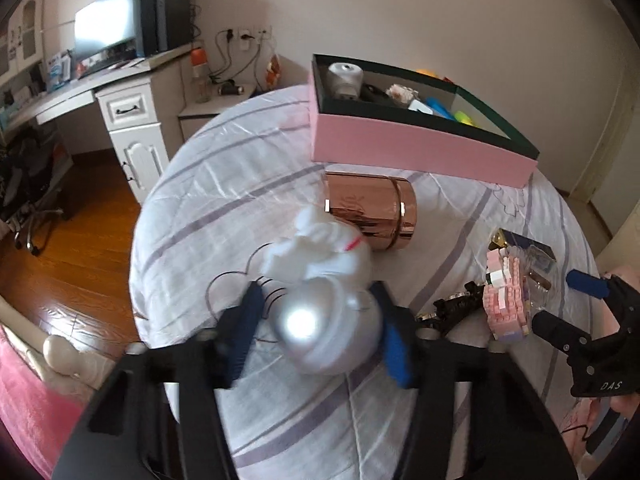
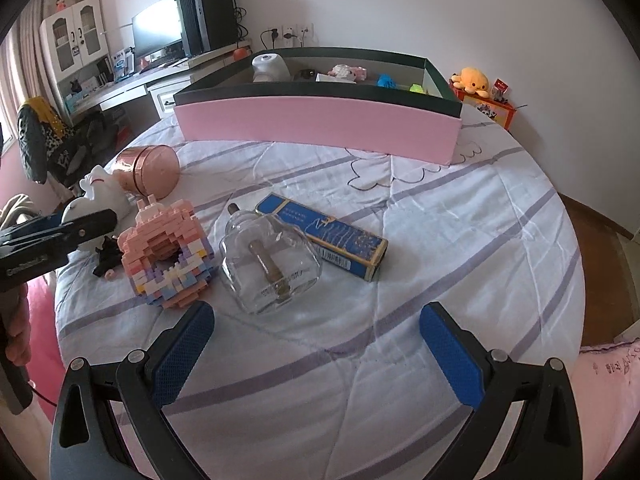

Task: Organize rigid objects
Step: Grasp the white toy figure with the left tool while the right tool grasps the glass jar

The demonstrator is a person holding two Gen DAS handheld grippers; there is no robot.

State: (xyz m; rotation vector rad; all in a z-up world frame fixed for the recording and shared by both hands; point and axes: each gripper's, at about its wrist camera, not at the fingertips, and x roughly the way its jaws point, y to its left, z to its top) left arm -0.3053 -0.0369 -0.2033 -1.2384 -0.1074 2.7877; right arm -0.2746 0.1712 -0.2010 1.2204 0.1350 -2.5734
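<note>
Left gripper [image 1: 316, 328]: pinching the white toy [image 1: 320, 300] by its round shiny base, likely to carry it to the box.
White toy: just above the bed [image 1: 280, 152], next to the shiny copper can [image 1: 370, 210].
Pink box [image 2: 320, 128]: at the far side of the bed, already holding small things.
Right gripper [image 2: 316, 356]: spread wide, holding nothing, tipped down toward the glass bottle [image 2: 272, 264].
Block toy [image 2: 168, 252]: lying beside the bottle, waiting.

The white figurine [image 1: 320, 248] and the left gripper [image 1: 320, 332] around its round base are smeared by motion blur. The pink box [image 2: 316, 120] hides most of the toys inside behind its near wall. The small black toy [image 2: 106, 258] sits partly hidden behind the pink brick model [image 2: 168, 248].
</note>
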